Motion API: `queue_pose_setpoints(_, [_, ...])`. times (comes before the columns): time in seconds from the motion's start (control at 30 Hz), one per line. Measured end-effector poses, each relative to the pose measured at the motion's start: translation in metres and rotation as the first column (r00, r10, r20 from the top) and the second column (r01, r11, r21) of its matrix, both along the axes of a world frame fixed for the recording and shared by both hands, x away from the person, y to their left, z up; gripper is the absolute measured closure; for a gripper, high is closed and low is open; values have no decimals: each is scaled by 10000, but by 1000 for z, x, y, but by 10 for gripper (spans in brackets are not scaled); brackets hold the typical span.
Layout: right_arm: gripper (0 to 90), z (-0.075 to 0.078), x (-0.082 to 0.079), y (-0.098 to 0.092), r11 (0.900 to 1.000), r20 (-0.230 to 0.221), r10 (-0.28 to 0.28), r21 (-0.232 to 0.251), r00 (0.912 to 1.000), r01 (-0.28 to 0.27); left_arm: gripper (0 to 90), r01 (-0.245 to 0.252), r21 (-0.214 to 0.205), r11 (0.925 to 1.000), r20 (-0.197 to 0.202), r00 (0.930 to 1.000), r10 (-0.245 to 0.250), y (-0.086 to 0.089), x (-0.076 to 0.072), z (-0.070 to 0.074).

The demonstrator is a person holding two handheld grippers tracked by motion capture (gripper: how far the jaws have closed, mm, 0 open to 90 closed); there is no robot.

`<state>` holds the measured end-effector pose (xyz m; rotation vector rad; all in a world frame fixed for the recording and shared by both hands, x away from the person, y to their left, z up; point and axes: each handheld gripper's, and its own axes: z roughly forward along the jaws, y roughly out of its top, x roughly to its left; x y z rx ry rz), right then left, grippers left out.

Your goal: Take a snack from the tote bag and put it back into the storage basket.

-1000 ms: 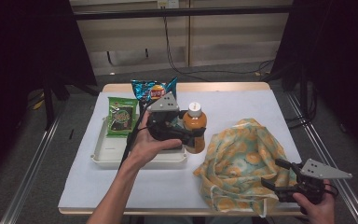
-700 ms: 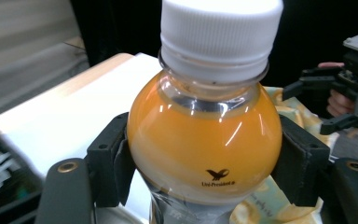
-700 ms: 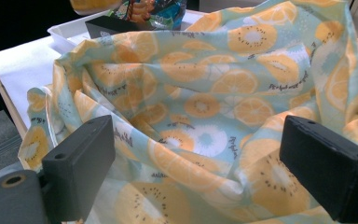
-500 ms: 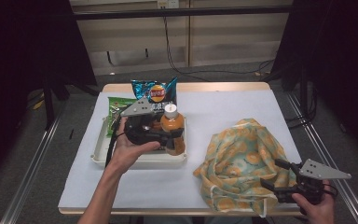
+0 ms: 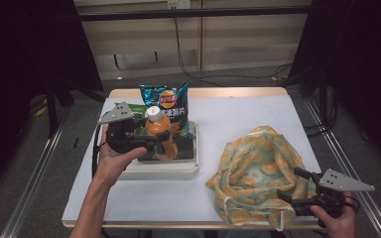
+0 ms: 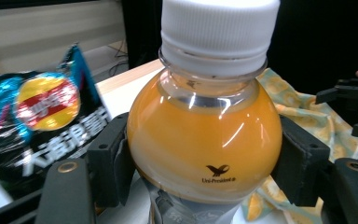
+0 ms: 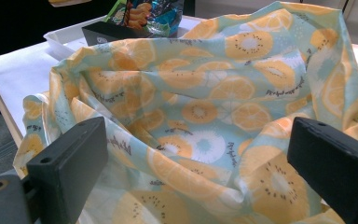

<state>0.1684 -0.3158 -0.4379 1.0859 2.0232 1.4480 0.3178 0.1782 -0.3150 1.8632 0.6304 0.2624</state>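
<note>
A bottle of orange drink (image 5: 159, 134) with a white cap (image 6: 219, 32) stands upright over the white tray (image 5: 171, 169). My left gripper (image 5: 155, 143) is shut on the bottle (image 6: 205, 144), its black pads pressing both sides of the body. A blue crisp bag (image 5: 167, 105) leans at the tray's back, also seen in the left gripper view (image 6: 37, 121). At the table's front right, my right gripper (image 5: 290, 186) is open beside the orange-slice printed cloth bag (image 5: 260, 171). Nothing sits between its jaws; the cloth (image 7: 205, 112) lies just ahead of them.
A green packet (image 5: 138, 110) lies in the tray behind the left gripper. The white table top (image 5: 243, 114) has free room at the back right and front left. Metal rails run along both sides of the table.
My left gripper has carried the bottle leftward from the table's middle over the tray, in front of the crisp bag. The right gripper has stayed put.
</note>
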Motion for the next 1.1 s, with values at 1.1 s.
queue_pose_setpoints(1.1, [34, 0, 1, 0, 9999, -41, -80, -103, 10000, 79, 308, -3382, 306, 9406, -365, 9400, 3392, 98, 7, -41])
